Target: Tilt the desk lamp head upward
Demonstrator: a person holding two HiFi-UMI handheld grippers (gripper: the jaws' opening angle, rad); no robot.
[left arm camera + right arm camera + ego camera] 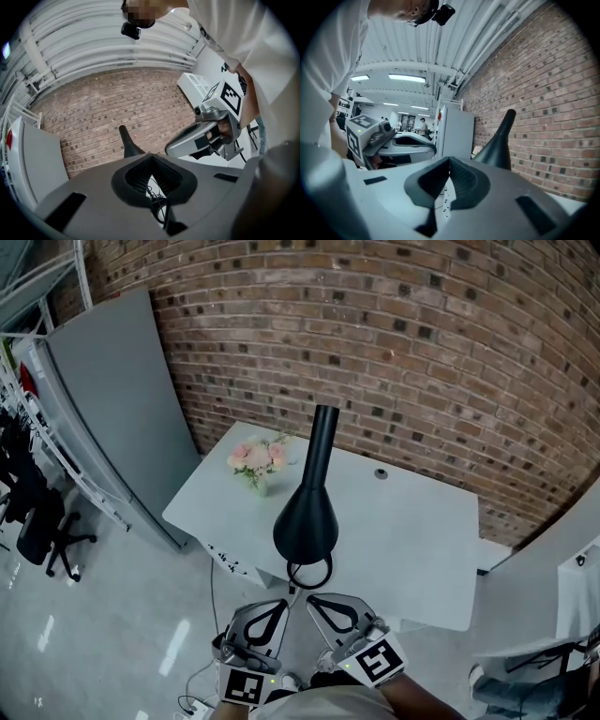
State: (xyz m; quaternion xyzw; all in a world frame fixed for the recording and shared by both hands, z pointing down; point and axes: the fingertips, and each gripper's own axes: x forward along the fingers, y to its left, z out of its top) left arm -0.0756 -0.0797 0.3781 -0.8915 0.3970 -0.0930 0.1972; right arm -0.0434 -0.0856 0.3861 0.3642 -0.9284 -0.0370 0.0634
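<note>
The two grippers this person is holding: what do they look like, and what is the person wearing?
Both the left gripper and the right gripper are pale grey plastic, with broad looped fingers lined inside with black ribbed padding. Each carries a white cube printed with black square markers. The person wears a white top.
</note>
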